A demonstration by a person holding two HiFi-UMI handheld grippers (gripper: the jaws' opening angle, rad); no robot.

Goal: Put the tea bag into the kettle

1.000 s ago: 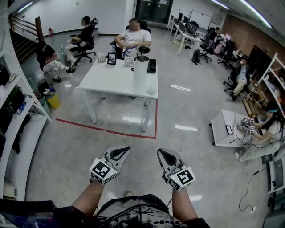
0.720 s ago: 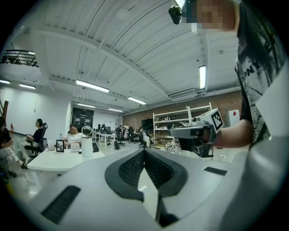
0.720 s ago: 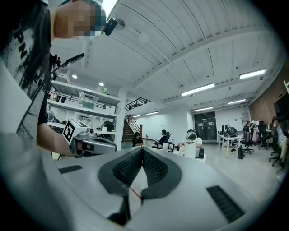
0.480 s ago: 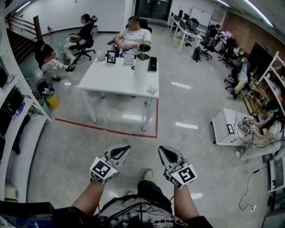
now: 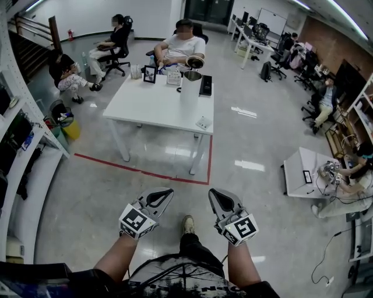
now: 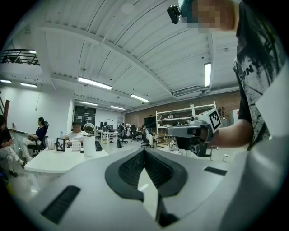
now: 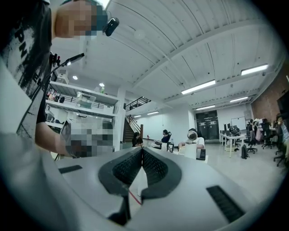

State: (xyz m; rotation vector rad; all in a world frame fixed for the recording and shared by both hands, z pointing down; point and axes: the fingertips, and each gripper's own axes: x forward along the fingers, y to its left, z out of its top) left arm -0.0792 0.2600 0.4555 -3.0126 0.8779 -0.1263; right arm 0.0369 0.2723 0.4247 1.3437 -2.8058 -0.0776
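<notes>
Left gripper (image 5: 168, 192) and right gripper (image 5: 214, 193): held level, side by side, jaws closed, empty, pointing at far table (image 5: 145, 105) with kettle (image 5: 189, 93).

This is a large open-plan office. People (image 5: 184, 46) sit in black swivel chairs (image 5: 125, 24) near a white rectangular table (image 5: 152, 107) on a glossy grey floor (image 5: 87, 192). Rows of computer desks (image 5: 252, 41), a wall whiteboard (image 5: 272, 17) and open white shelving (image 5: 28, 150) line the edges.

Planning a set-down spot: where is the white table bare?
Bare: the near-left half of the table, from the picture frame to the front edge. Crowded: the far edge (frame, kettle, black slab); a small packet holds the near-right corner.
</notes>
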